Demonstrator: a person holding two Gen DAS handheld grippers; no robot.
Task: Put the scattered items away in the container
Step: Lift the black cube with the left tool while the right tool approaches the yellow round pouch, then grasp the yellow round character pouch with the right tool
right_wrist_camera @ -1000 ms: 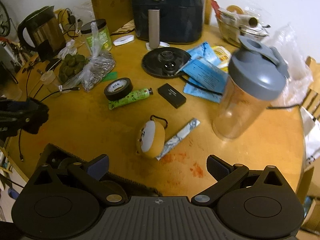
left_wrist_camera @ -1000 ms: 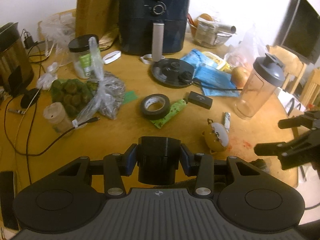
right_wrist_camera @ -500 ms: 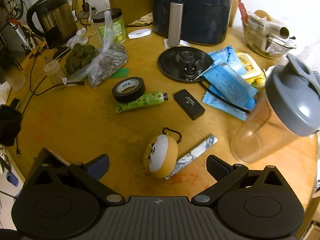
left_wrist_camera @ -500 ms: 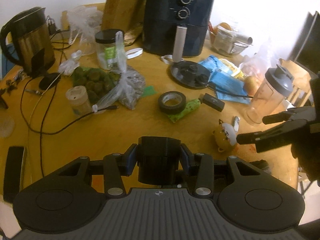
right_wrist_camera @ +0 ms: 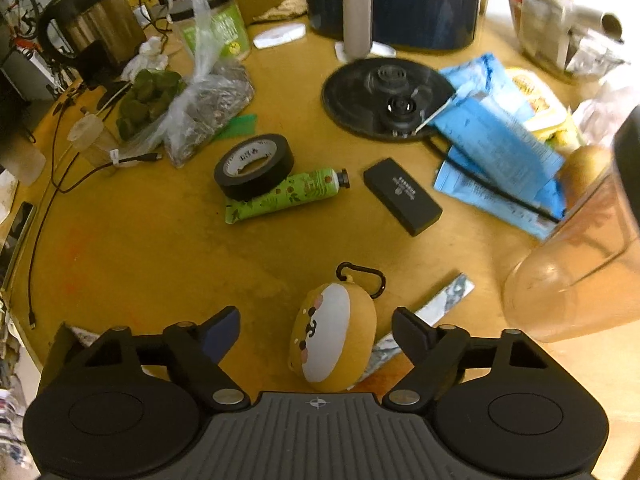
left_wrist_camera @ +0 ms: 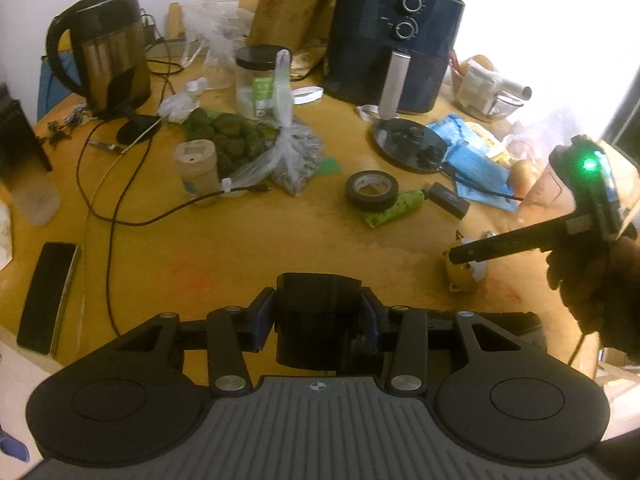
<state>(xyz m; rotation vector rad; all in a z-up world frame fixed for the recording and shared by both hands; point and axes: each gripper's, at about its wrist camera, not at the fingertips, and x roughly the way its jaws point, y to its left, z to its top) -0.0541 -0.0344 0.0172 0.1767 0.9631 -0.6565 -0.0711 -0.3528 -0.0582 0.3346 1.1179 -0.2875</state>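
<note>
A yellow animal-face pouch [right_wrist_camera: 334, 340] with a black clip lies near the table's front edge. My right gripper [right_wrist_camera: 316, 320] is lowered over it, jaws closing, one finger on each side and neither pad touching. The left wrist view shows that gripper [left_wrist_camera: 464, 256] from the side, over the pouch [left_wrist_camera: 468, 278]. My left gripper [left_wrist_camera: 318, 320] is shut on a black cup-shaped object [left_wrist_camera: 316, 316]. A black tape roll [right_wrist_camera: 254, 166], a green tube [right_wrist_camera: 288, 196], a flat black case [right_wrist_camera: 402, 196] and a patterned sachet [right_wrist_camera: 426, 310] lie scattered. A dark container rim [left_wrist_camera: 500, 318] shows behind my left fingers.
A clear shaker bottle [right_wrist_camera: 580, 272] stands close to the right of the pouch. Further back are a kettle base [right_wrist_camera: 384, 98], blue packets [right_wrist_camera: 496, 152], an air fryer [left_wrist_camera: 394, 36], a kettle [left_wrist_camera: 108, 48], bagged food [left_wrist_camera: 256, 148], cables [left_wrist_camera: 120, 208] and a phone [left_wrist_camera: 46, 298].
My right gripper has sunk toward the pouch and its jaws have narrowed around it. The left wrist view has swung so the kettle and phone now show; its grip is unchanged.
</note>
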